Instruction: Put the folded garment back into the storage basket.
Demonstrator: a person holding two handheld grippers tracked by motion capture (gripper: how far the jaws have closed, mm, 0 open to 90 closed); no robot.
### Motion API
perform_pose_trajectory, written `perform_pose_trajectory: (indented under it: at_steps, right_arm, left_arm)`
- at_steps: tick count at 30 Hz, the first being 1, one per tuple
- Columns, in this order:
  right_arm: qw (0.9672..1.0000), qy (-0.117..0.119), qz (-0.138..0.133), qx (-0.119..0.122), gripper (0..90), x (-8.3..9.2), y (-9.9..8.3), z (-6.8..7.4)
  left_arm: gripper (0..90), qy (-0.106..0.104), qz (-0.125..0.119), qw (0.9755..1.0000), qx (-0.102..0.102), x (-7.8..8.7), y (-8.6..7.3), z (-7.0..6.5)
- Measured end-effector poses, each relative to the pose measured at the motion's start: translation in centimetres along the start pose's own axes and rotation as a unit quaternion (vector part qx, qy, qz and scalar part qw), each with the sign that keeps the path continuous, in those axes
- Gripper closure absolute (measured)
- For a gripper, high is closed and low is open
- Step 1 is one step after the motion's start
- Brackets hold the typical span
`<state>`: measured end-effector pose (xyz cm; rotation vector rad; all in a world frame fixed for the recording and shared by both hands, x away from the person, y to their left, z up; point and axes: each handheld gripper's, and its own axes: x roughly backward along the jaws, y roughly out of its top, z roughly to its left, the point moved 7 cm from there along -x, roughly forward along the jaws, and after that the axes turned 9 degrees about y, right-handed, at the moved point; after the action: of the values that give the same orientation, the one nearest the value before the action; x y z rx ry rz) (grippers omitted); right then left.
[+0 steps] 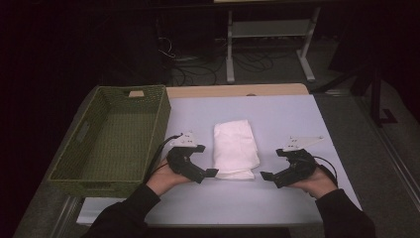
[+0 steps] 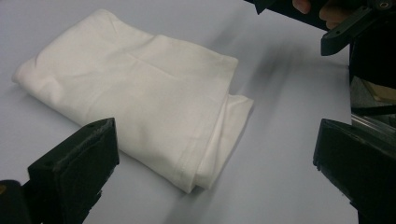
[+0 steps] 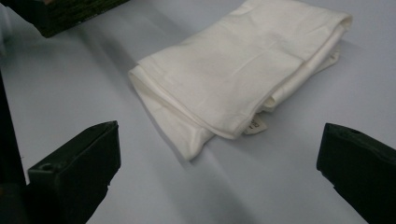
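Note:
A folded white cloth (image 1: 234, 147) lies flat in the middle of the pale table (image 1: 277, 114). My left gripper (image 1: 205, 173) sits just left of the cloth's near corner, jaws open, nothing between them. My right gripper (image 1: 270, 176) rests a little right of the cloth, also open and empty. In the left gripper view the cloth (image 2: 140, 93) lies ahead between the spread jaws, and the other gripper (image 2: 336, 23) shows at the top right. The right gripper view shows the cloth (image 3: 238, 70) ahead, folded edges and a small tag facing me.
A green woven basket (image 1: 115, 139) stands empty along the table's left side, its corner (image 3: 70, 14) seen in the right gripper view. A wooden strip (image 1: 237, 90) runs along the table's far edge. Beyond lie a dark floor, cables and a white stand (image 1: 267, 29).

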<state>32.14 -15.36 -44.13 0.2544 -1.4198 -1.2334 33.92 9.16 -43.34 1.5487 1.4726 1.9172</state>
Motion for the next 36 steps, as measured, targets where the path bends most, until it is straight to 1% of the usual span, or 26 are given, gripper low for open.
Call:
perform_pose_trajectory:
  at_steps: [6,9,11,16,19,22,28,32,36]
  right_arm:
    - [1.0000,0.005,0.003,-0.001,0.0,-0.7,-0.3,0.4]
    - [1.0000,0.003,0.008,-0.003,0.0,-1.1,-0.6,0.3]
    - [1.0000,0.008,0.004,-0.005,0.0,-1.3,-0.7,0.4]
    - [0.9999,0.006,0.009,-0.013,0.0,-1.8,-1.2,0.1]
    - [0.9998,0.007,0.011,-0.014,0.0,-2.1,-1.4,0.1]
    - [0.9998,0.006,0.014,-0.009,0.0,-2.4,-1.4,0.2]
    - [0.9997,0.009,0.023,-0.007,0.0,-3.1,-1.6,0.3]
    - [0.9994,0.013,0.032,-0.005,0.0,-3.6,-1.7,0.6]
    - [0.9993,0.014,0.036,-0.001,0.0,-3.8,-1.8,0.6]
  left_arm:
    - [0.0,0.002,0.000,1.0000,0.001,-0.1,-0.4,0.1]
    - [0.0,0.003,0.003,1.0000,0.002,-0.3,-0.7,0.1]
    - [0.0,0.003,0.006,1.0000,0.001,-0.4,-0.9,0.2]
    - [0.0,0.006,0.010,0.9999,0.002,-0.8,-1.3,0.3]
    - [0.0,0.008,0.012,0.9999,0.004,-1.0,-1.6,0.5]
    - [0.0,0.009,0.015,0.9998,0.006,-1.1,-1.8,0.6]
    - [0.0,0.011,0.016,0.9998,0.005,-1.3,-2.0,0.8]
    - [0.0,0.015,0.023,0.9996,-0.003,-1.4,-2.4,1.0]
    - [0.0,0.019,0.029,0.9994,-0.001,-1.6,-2.7,1.1]
